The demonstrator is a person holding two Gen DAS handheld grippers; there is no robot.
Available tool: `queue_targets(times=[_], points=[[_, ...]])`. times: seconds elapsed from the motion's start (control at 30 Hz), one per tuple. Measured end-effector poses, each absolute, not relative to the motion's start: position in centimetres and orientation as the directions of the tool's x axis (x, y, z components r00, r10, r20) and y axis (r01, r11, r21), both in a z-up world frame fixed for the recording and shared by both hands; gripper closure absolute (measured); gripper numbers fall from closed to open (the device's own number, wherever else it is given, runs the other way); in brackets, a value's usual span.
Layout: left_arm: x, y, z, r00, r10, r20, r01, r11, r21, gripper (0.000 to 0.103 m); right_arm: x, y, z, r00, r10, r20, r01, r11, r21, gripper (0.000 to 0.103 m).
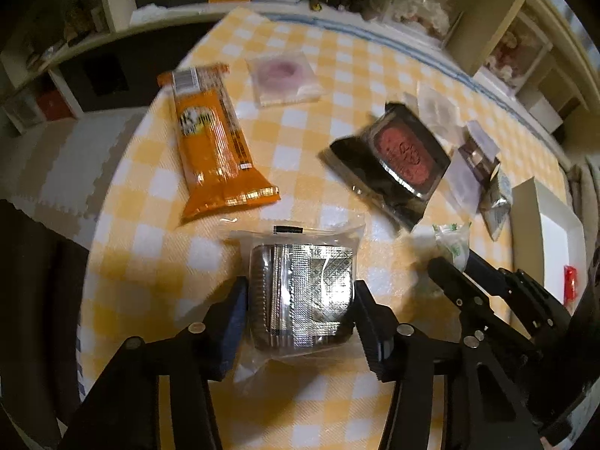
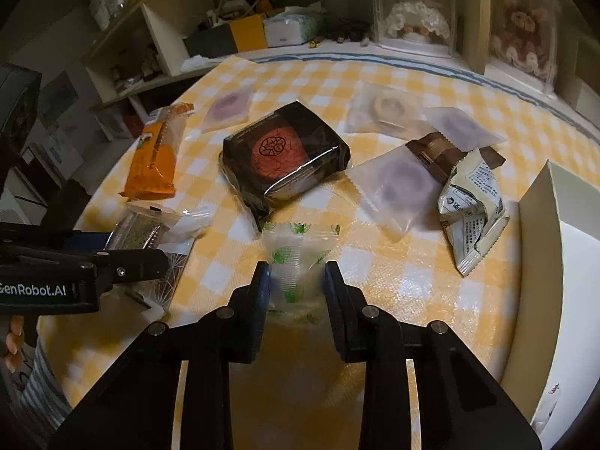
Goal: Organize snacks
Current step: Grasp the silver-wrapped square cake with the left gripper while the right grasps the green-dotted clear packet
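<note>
The left hand-held gripper pinches a silver foil snack pack by both sides, at the near edge of the checked surface. The right hand-held gripper pinches a clear packet with green print; its contents are blurred. An orange wrapper lies with its long axis running away from the camera. A black boxed cake sits mid-surface. A white box is cut off at right.
</note>
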State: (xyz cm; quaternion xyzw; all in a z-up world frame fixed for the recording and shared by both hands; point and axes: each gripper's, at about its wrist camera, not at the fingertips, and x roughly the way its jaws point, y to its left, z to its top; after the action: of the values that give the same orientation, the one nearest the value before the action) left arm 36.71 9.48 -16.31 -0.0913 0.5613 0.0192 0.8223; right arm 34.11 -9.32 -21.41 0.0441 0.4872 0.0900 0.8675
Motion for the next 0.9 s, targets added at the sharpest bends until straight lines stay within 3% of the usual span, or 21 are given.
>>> queue_targets(times=[0.43,0.9], points=[[32.0,9.6,-10.3,0.559,-0.101,-0.823,-0.116,0.973,-0.198,0.052,33.5,-11.0,-15.2,0.603,0.247,-0.758,-0.111,0.968,0.227,0.073],[26.3,8.3,-3.3,0.725,-0.091,-0.682,-0.059,0.979,-0.193,0.052,31.2,-11.8,-8.4,0.688,0.205,-0.696,-0.105,0.977,0.184,0.073]])
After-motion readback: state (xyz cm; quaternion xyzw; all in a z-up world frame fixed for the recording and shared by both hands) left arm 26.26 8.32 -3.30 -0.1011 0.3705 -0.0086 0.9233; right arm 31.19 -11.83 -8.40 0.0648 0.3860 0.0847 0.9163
